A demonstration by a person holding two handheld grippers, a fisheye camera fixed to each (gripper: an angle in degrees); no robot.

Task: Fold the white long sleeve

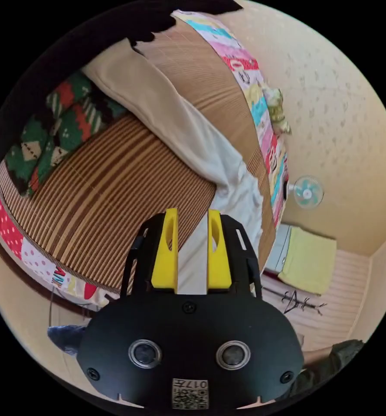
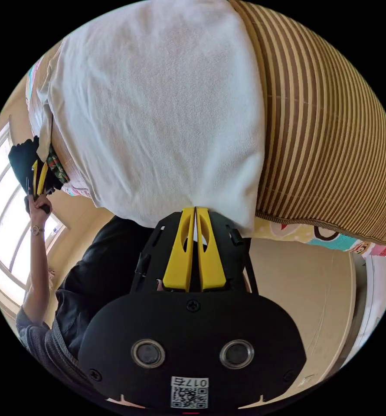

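The white long sleeve (image 1: pixel 188 130) lies spread over a striped bamboo mat (image 1: pixel 115 186) on a bed. One end of it trails off the mat's edge toward my left gripper (image 1: pixel 193 214). Its yellow jaws stand apart, with white cloth showing in the gap. In the right gripper view the garment (image 2: pixel 158 108) covers much of the mat (image 2: pixel 332 130). My right gripper (image 2: pixel 195 210) is shut on its near hem, at the bed's edge. At the far corner of the garment, a hand holds the left gripper (image 2: pixel 38 175).
A green and red patterned knit (image 1: pixel 58 130) and a black cloth (image 1: pixel 37 86) lie on the mat beside the garment. A colourful sheet (image 1: pixel 262 112) edges the bed. A fan (image 1: pixel 308 193), a yellow towel (image 1: pixel 308 264) and a hanger (image 1: pixel 299 301) sit beyond. A person in a black top (image 2: pixel 106 268) stands by the bed.
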